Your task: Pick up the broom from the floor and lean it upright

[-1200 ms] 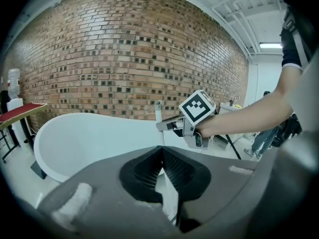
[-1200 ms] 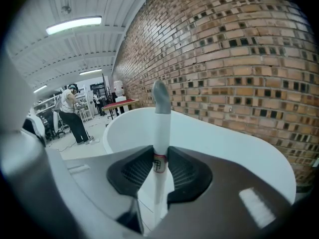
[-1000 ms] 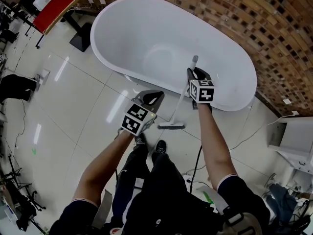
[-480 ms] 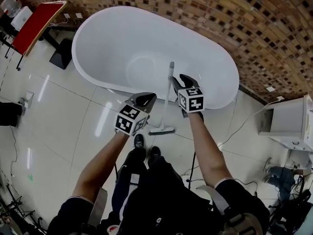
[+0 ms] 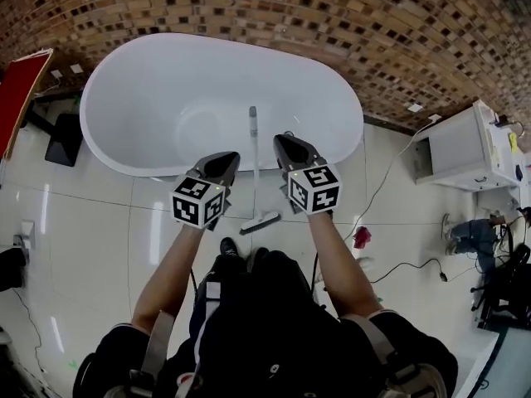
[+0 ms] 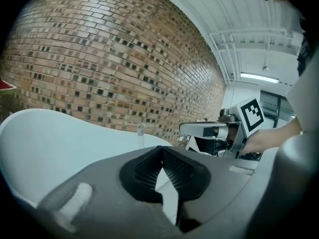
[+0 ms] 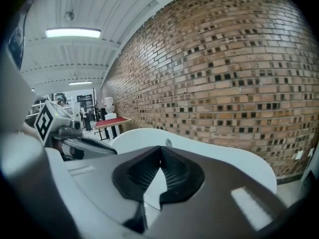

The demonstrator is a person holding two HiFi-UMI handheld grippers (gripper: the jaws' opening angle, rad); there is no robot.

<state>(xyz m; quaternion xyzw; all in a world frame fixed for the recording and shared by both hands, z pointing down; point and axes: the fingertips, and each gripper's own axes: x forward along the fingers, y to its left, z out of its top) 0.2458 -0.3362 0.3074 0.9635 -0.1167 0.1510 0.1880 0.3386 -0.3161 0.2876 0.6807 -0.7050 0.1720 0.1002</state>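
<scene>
The broom stands upright on the floor, its pale handle leaning on the rim of the white bathtub and its head on the tiles. Neither gripper touches it. My left gripper hangs just left of the handle, shut and empty. Just right of the handle, my right gripper is also shut with nothing between its jaws. In the left gripper view the jaws meet at the tips, and the handle's top shows beyond them. The right gripper view shows closed jaws before the tub.
A brick wall runs behind the tub. A red table stands at the far left and a white cabinet at the right. Cables and a small red thing lie on the tiles at the right. The person's shoes are near the broom head.
The right gripper, earlier at the broom's handle, has come away from it, risen and shut. The left gripper also rose. The broom stays leaning on the tub.
</scene>
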